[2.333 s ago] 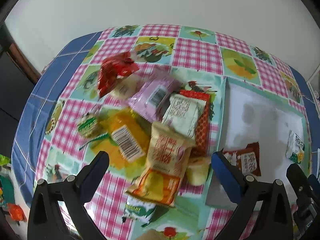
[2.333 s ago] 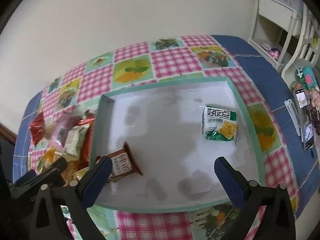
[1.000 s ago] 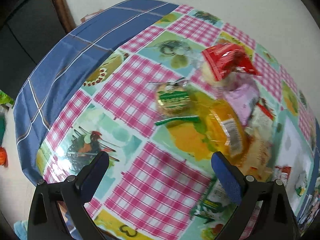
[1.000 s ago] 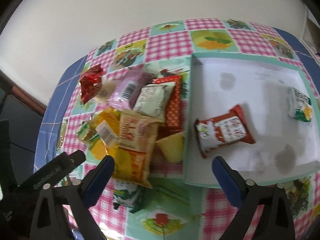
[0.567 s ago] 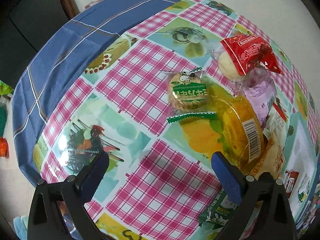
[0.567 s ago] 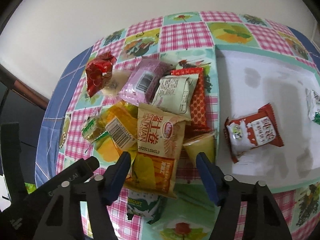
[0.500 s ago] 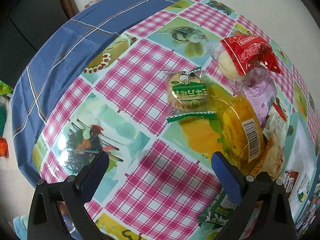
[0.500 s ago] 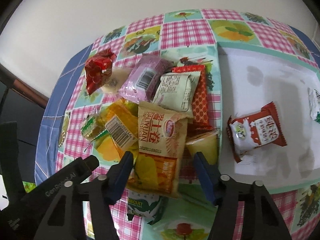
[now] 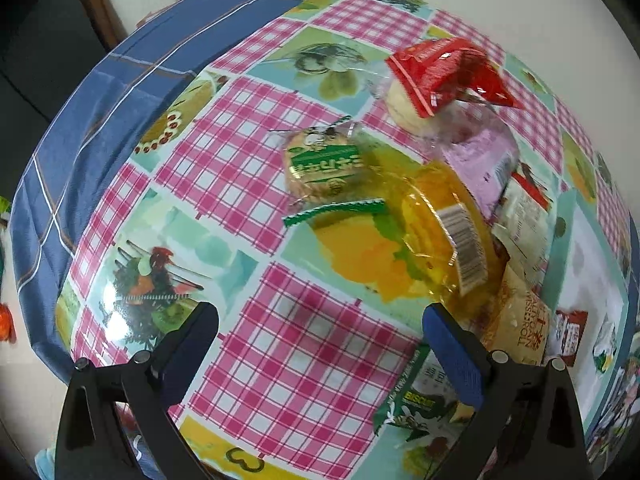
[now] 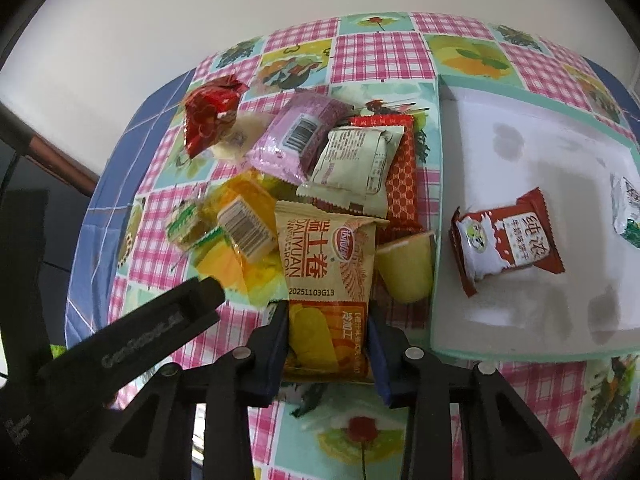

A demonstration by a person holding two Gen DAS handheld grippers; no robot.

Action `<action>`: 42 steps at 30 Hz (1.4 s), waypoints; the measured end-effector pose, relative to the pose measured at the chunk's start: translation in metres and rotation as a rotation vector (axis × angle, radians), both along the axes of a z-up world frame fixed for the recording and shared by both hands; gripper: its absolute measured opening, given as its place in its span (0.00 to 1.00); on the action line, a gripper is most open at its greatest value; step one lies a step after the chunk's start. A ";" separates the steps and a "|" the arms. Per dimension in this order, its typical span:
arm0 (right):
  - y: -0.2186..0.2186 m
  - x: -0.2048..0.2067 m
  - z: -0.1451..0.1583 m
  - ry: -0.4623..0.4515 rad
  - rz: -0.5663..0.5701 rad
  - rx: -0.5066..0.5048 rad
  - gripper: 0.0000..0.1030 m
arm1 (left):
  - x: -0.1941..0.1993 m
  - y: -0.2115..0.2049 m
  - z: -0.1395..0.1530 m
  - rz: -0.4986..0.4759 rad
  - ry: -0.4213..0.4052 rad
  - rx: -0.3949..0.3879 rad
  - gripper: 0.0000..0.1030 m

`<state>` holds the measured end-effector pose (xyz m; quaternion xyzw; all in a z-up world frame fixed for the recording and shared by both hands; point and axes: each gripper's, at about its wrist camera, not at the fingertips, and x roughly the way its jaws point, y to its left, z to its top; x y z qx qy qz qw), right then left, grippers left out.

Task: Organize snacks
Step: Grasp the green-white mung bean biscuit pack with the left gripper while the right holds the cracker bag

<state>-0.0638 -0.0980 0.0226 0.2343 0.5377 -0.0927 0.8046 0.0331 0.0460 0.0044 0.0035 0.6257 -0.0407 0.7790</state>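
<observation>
The right gripper (image 10: 328, 340) has its blue fingers (image 10: 276, 344) closed in against both long edges of the orange egg-roll packet (image 10: 326, 264), pinching its near end while the packet lies on top of the snack pile. Only the right wrist view shows this grip, along with the white tray (image 10: 520, 308) with its teal rim sitting just to the right of the pile; in it lie a brown-red milk snack packet (image 10: 508, 244) and, well apart at the far right edge, a green-and-white packet (image 10: 628, 212). That view also takes in the yellow jelly cup (image 10: 408, 268) touching the tray's outer wall, the cream packet (image 10: 356, 164) lying over a red patterned packet (image 10: 402, 184), the pink packet (image 10: 300, 140) and the red-wrapped bun (image 10: 212, 120). The left gripper (image 9: 320, 344) shows properly in the left wrist view alone: its fingers (image 9: 192, 340) are spread wide and hold nothing, hovering over bare checked cloth on the desk (image 9: 224, 168) beside the pile. From there the round green-label biscuit (image 9: 324, 164) and the clear yellow bag (image 9: 444, 236) read clearly, and a green biscuit packet (image 9: 416, 396) sits near the right finger.
</observation>
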 end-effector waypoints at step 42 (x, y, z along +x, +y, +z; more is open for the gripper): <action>-0.055 -0.052 0.020 0.041 -0.104 -0.045 0.37 | -0.065 -0.121 -0.021 -0.308 0.071 0.052 0.40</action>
